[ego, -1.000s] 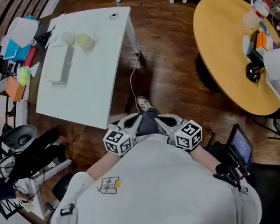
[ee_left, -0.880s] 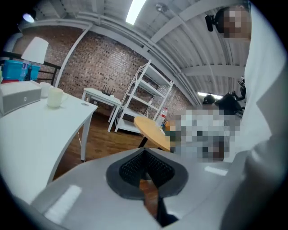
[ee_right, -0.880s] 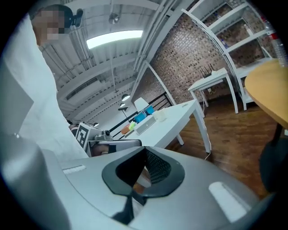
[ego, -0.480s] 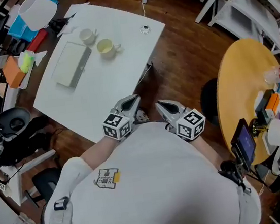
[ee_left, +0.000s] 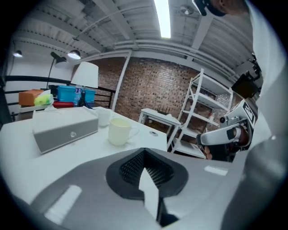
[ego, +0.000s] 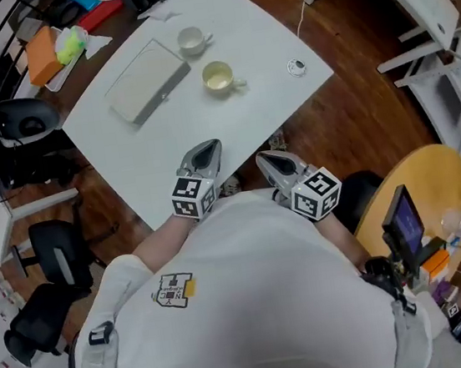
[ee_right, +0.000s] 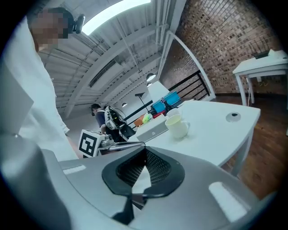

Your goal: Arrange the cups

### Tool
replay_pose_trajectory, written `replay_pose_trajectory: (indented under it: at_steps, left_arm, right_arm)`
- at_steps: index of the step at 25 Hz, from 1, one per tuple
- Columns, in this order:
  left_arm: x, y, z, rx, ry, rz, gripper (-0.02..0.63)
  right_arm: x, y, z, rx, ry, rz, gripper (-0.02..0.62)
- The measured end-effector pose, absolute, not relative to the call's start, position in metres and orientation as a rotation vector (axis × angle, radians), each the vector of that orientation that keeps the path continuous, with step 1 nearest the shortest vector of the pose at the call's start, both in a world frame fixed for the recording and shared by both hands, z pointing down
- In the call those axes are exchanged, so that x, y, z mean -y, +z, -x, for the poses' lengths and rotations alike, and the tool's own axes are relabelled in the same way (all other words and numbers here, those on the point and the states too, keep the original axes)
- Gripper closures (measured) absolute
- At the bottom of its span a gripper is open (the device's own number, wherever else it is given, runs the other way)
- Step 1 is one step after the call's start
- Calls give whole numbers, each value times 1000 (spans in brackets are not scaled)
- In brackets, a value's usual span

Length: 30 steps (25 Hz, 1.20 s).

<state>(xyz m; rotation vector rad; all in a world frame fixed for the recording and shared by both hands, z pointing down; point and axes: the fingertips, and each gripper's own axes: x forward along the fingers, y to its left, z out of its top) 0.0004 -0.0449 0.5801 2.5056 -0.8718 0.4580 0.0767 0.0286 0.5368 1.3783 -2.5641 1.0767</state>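
Note:
Two cups stand on the white table (ego: 256, 125): a cream cup (ego: 218, 77) (ee_left: 118, 131) (ee_right: 177, 127) with its handle to the right, and a smaller white cup (ego: 191, 39) (ee_left: 103, 117) beyond it. My left gripper (ego: 206, 147) (ee_left: 145, 155) hovers over the table's near edge, jaws closed together with nothing between them. My right gripper (ego: 268, 160) (ee_right: 145, 153) is beside it, just off the table's near corner, also shut and empty. Both point toward the cups, well short of them.
A grey box (ego: 146, 85) lies left of the cups. A small round disc (ego: 297, 67) sits near the table's right edge. Clutter lines the far left edge, with an orange block (ego: 42, 54). A round wooden table (ego: 434, 194) stands at the right, and a black chair (ego: 58, 252) at the left.
The view has swung round so the white table is now straight ahead and close. Both grippers have moved forward from over the floor to the table's near edge, still closed.

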Motion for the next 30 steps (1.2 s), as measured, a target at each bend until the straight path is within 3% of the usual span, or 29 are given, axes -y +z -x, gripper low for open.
replay_pose_trajectory:
  at_steps: [12,17,30]
  left_arm:
    - [126,607,-68,1301,472,-2196,609]
    - [138,616,-72,1428,438,-2092,609]
    - [100,615,-18,1568,368,-1895,609]
  right_arm:
    - [139,578,-160,2460,772,-915,595]
    - [171,607,-144,2407,523,-692,595]
    - [146,621,-88,2401,472,-435,595]
